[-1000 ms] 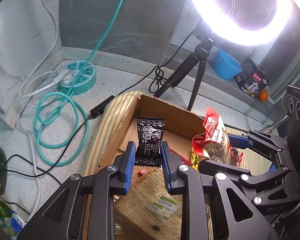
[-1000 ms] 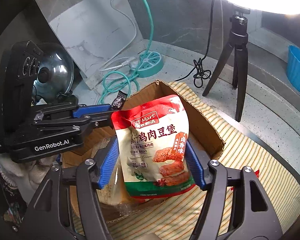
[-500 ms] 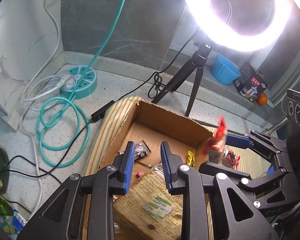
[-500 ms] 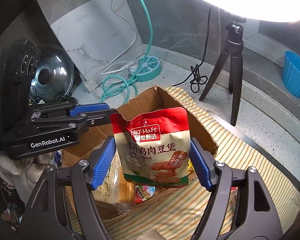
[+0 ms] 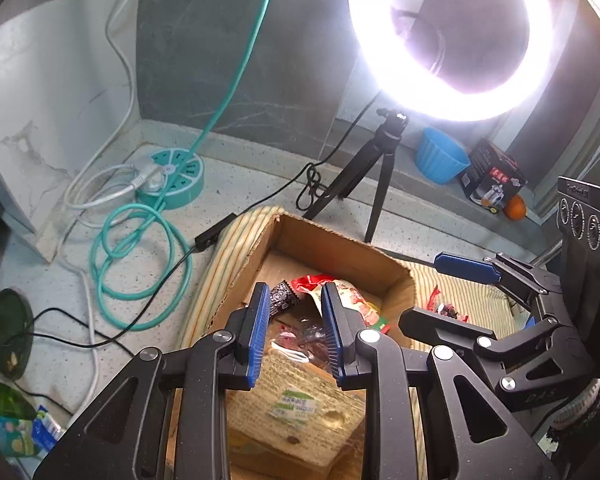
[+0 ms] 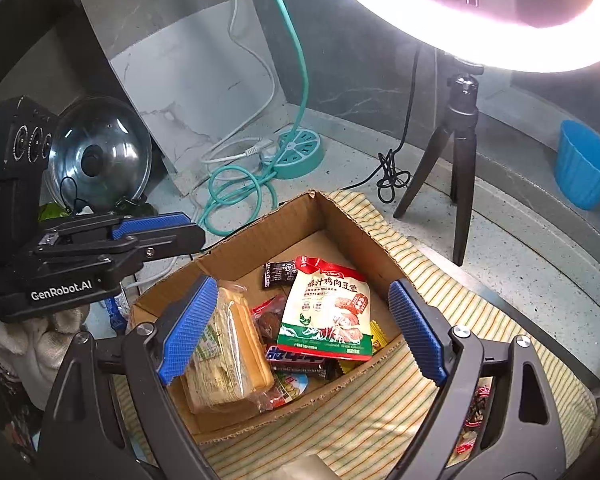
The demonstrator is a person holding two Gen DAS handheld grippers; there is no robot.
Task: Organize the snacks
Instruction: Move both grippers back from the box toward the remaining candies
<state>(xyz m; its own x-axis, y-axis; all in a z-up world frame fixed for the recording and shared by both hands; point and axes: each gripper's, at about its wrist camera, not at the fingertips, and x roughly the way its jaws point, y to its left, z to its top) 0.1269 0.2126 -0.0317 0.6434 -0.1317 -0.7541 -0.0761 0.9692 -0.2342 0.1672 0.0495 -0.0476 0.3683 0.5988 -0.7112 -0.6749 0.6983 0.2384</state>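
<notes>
An open cardboard box (image 6: 260,236) (image 5: 332,248) sits on a striped cloth. Inside lie a red and white snack pouch (image 6: 326,312) (image 5: 352,294), a small black packet (image 6: 278,274) (image 5: 282,298), a wrapped sandwich (image 6: 224,352) (image 5: 300,400) and several small wrapped snacks. My right gripper (image 6: 300,330) is open and empty above the box, its blue pads on either side of the pouch without touching it. My left gripper (image 5: 296,330) is open and empty above the box's near part; it also shows at the left in the right wrist view (image 6: 156,228).
A ring light on a black tripod (image 6: 460,152) (image 5: 380,168) stands behind the box. A teal power strip (image 5: 172,176) with coiled cables lies back left. A blue tub (image 6: 584,164), a pot lid (image 6: 96,156) and loose snacks (image 6: 476,412) on the striped cloth (image 6: 380,420) are nearby.
The left gripper let go of the black packet and the right gripper let go of the pouch; both now lie in the box. Both grippers opened, the right one wide, and rose.
</notes>
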